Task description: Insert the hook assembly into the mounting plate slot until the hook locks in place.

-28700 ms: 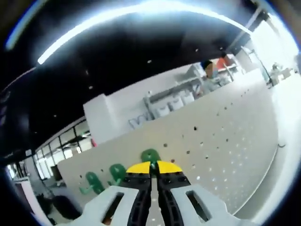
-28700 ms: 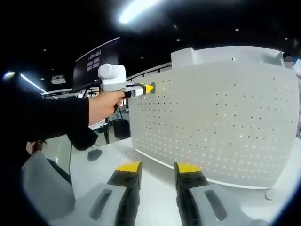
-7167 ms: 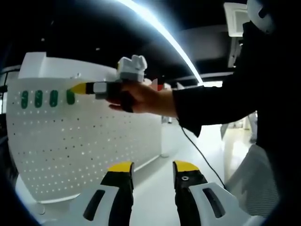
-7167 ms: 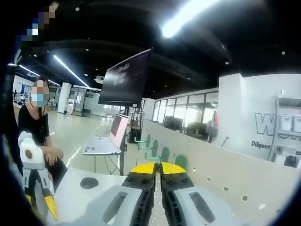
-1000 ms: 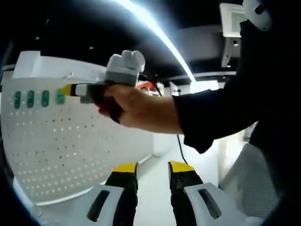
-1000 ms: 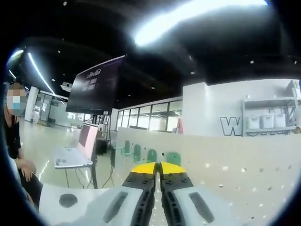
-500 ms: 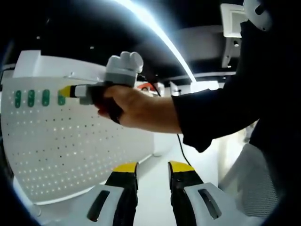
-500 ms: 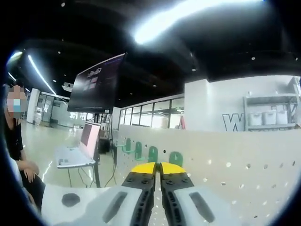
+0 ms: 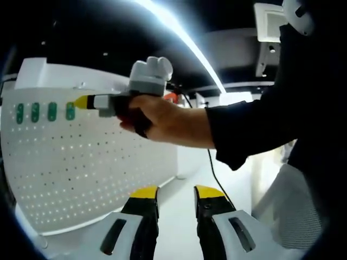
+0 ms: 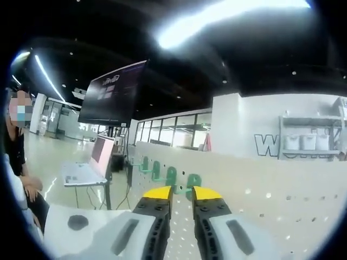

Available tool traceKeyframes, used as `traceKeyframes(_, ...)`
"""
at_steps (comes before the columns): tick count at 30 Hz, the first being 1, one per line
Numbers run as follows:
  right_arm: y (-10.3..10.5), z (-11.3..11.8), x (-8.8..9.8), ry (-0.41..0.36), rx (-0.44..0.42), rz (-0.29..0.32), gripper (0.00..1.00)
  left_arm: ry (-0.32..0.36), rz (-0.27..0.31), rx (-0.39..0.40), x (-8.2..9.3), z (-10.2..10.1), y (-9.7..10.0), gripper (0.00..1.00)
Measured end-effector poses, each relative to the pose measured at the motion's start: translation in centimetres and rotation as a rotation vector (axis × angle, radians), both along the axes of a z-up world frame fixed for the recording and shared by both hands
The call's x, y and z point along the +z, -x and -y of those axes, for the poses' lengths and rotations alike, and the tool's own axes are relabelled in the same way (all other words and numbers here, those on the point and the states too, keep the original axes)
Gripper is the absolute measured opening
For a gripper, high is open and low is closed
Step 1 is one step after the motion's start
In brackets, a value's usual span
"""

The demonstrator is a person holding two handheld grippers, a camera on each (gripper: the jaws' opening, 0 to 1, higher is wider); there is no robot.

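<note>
Right tool (image 10: pixel 180 193) backed off fourth green hook (image 10: pixel 193 181), jaws now parted, empty; left tool (image 9: pixel 177 192) open, idle.

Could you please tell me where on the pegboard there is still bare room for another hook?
The white pegboard is bare below the row of four green hooks and to their right, behind the right gripper. The crowded part is that top-left row, where the gripper's tips sit just beside the last hook. The left gripper hangs low, apart from the board.
</note>
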State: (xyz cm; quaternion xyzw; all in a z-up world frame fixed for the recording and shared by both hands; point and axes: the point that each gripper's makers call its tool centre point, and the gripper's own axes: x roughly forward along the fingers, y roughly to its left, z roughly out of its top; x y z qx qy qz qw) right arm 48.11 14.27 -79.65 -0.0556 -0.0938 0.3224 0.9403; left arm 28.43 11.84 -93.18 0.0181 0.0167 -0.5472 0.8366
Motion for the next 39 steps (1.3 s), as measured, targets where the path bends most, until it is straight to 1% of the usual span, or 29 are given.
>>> traceKeyframes(3,0.2,0.4,0.0,0.007,-0.003,0.004,0.15,-0.002,0.002,0.003,0.0,0.0,-0.1,0.26)
traceKeyframes(7,1.1,0.8,-0.1,0.025,-0.004,0.012,0.17,-0.003,0.003,0.008,0.0,-0.1,-0.2,0.26)
traceKeyframes(19,4.9,4.0,-0.9,0.010,-0.024,-0.003,0.23,-0.017,-0.003,0.016,-0.4,-0.2,-0.2,0.26)
traceKeyframes(23,5.9,5.0,-1.2,0.011,-0.032,-0.006,0.24,-0.015,-0.005,0.023,-0.4,-0.3,-0.2,0.26)
traceKeyframes(25,6.7,5.5,-1.5,0.011,-0.033,-0.011,0.25,-0.012,-0.005,0.029,-0.3,-0.4,-0.2,0.26)
traceKeyframes(28,7.8,6.2,-2.2,0.012,-0.037,-0.021,0.26,-0.002,-0.002,0.039,0.0,-0.5,-0.2,0.27)
traceKeyframes(31,9.3,6.8,-3.1,0.010,-0.039,-0.037,0.27,0.005,-0.002,0.048,0.3,-0.6,0.1,0.27)
traceKeyframes(36,11.8,7.6,-4.5,0.009,-0.032,-0.052,0.27,0.010,-0.004,0.069,0.6,-1.2,1.2,0.27)
traceKeyframes(38,12.8,7.8,-5.2,0.009,-0.029,-0.063,0.27,0.017,-0.016,0.082,0.4,-1.5,1.9,0.27)
traceKeyframes(39,13.1,7.8,-5.5,0.011,-0.027,-0.068,0.27,0.008,-0.019,0.091,0.1,-1.7,2.3,0.27)
